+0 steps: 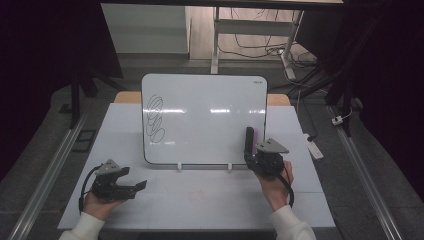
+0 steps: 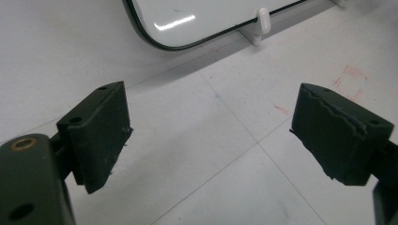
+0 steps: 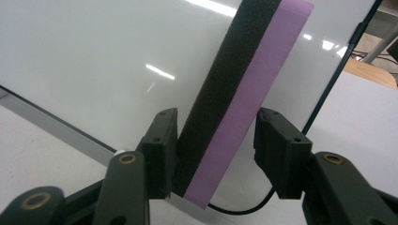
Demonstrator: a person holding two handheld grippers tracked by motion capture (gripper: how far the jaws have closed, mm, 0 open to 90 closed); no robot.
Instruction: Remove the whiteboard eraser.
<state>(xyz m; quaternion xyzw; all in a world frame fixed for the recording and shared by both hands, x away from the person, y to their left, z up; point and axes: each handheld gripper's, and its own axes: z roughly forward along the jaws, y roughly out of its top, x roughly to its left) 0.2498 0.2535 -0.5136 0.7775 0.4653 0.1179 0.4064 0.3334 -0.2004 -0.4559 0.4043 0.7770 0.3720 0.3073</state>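
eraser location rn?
High view: eraser stands between the right gripper jaws, against the whiteboard near its lower right corner.

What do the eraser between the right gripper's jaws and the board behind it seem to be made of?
Eraser: two bonded layers, a black, matt, grainy one that looks like felt or foam and a smooth purple one, probably foam. Whiteboard: a glossy white panel, likely coated or plastic, since lamp glints mirror on it; its thin dark rim looks like plastic.

A pale grey rectangular table [image 1: 150, 210] stands on dark grey floor [image 1: 45, 165]; behind, a white metal desk frame [image 1: 216, 45] with black cables [image 1: 255, 50].
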